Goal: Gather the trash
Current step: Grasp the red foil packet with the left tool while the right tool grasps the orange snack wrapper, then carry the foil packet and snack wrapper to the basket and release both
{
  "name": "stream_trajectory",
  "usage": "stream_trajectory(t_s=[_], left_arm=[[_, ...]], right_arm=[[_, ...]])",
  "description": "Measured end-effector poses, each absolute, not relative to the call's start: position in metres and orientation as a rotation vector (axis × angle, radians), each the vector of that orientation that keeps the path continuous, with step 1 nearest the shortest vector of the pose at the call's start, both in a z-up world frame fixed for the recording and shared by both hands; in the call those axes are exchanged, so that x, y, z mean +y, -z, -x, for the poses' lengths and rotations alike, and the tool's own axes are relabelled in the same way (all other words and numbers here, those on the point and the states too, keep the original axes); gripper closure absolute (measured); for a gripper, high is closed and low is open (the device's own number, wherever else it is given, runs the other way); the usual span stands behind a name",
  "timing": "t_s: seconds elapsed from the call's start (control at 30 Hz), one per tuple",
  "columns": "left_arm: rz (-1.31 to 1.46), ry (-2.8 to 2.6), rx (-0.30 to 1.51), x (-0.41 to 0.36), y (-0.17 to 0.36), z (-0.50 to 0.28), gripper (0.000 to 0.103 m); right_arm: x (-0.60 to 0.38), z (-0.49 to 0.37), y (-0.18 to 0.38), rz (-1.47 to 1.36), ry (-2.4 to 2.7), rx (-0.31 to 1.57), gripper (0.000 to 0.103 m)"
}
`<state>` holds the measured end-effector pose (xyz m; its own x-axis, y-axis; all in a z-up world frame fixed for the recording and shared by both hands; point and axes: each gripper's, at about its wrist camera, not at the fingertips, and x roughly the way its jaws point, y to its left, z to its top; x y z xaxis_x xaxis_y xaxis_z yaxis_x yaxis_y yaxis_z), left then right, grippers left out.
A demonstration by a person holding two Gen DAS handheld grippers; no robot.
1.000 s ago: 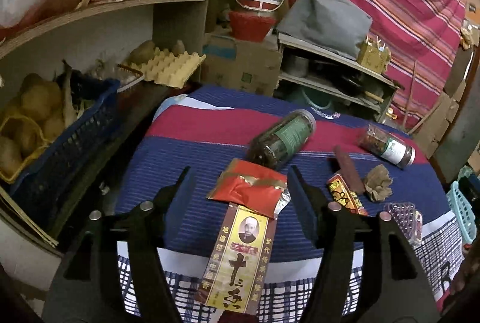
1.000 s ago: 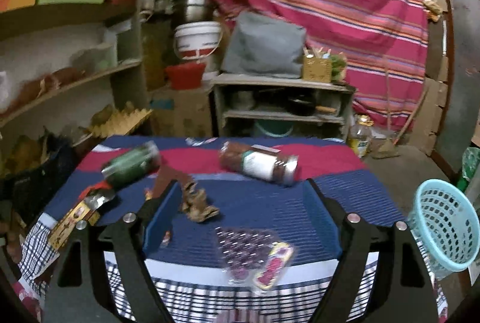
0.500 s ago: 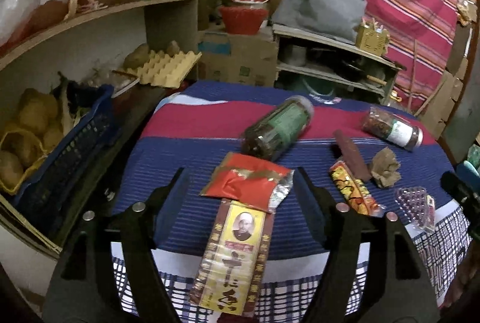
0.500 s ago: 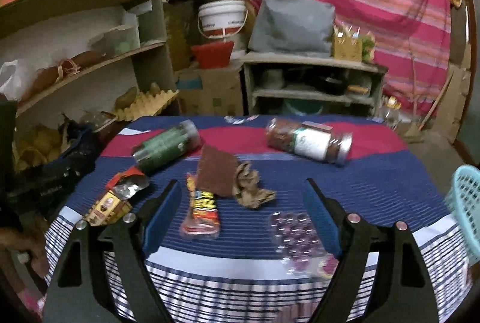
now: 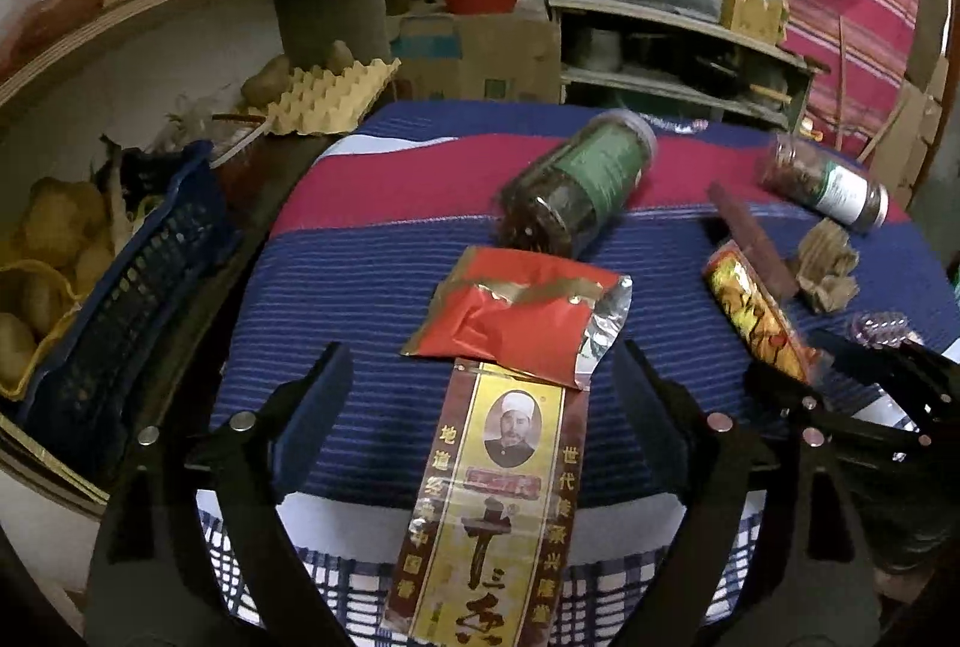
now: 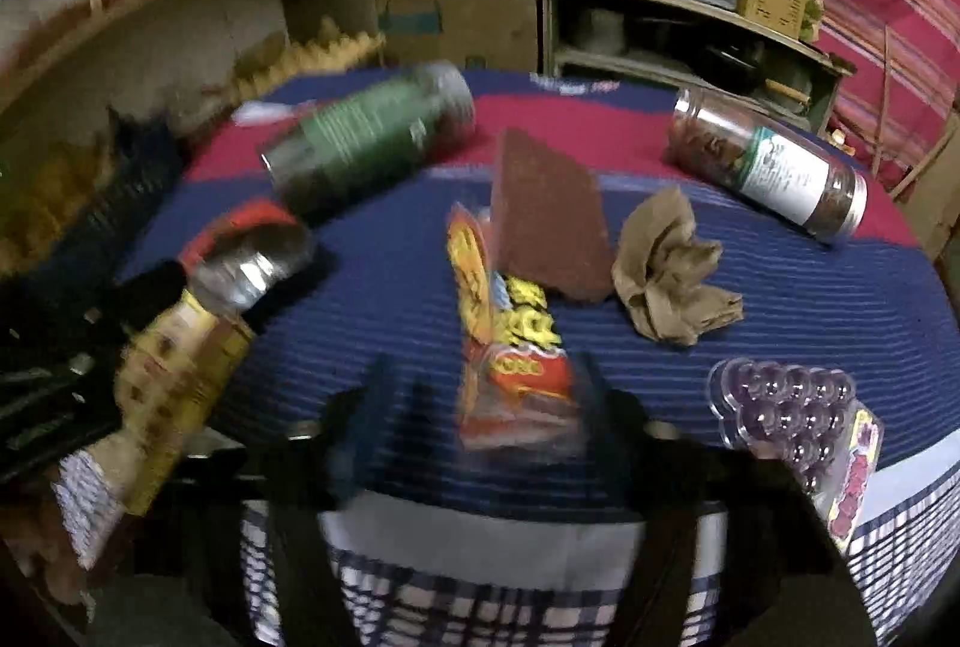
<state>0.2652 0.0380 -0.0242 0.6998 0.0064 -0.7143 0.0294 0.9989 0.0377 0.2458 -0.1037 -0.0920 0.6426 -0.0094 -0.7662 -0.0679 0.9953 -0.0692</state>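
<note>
The left gripper (image 5: 480,401) is opening wide astride the long yellow wrapper (image 5: 486,515), gripping nothing; the right gripper (image 6: 486,401) is closing around the orange snack packet (image 6: 510,347), pads seemingly not yet pressing; both look light, limp and slippery, best pinched across the near edge.

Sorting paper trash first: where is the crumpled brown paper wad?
In the right wrist view, the crumpled brown paper wad lies right of centre on the striped tablecloth, beside the brown rectangular pad.

Wrappers (image 5: 522,335) before jars (image 5: 576,185), seemingly.
</note>
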Motion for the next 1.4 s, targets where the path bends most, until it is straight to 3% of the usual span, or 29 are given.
stream_trajectory(t_s=[0.27,0.33,0.4,0.47,0.57,0.77,0.97,1.4], left_arm=[[-0.083,0.010,0.802,0.028,0.033,-0.279,0.017],[-0.078,0.008,0.813,0.030,0.034,-0.282,0.033],[-0.042,0.024,0.824,0.035,0.033,-0.284,0.064],[-0.017,0.039,0.817,0.039,0.029,-0.282,0.084],[-0.012,0.037,0.785,0.041,0.021,-0.273,0.096],[0.009,0.091,0.680,0.032,-0.017,-0.227,0.103],[0.018,0.186,0.608,-0.011,-0.043,-0.205,0.103],[-0.062,0.566,0.575,-0.269,-0.077,-0.184,0.103]], right_arm=[[-0.120,-0.242,0.083,0.023,-0.110,0.876,0.073],[-0.123,-0.238,0.076,0.022,-0.120,0.867,0.073],[-0.126,-0.233,0.069,0.017,-0.127,0.854,0.073],[-0.131,-0.229,0.062,-0.001,-0.135,0.836,0.073],[-0.140,-0.221,0.052,-0.029,-0.155,0.813,0.076],[-0.172,-0.179,0.019,-0.102,-0.180,0.709,0.082],[-0.224,-0.145,-0.012,-0.179,-0.188,0.596,0.086],[-0.484,-0.028,-0.065,-0.358,0.398,0.319,0.085]])
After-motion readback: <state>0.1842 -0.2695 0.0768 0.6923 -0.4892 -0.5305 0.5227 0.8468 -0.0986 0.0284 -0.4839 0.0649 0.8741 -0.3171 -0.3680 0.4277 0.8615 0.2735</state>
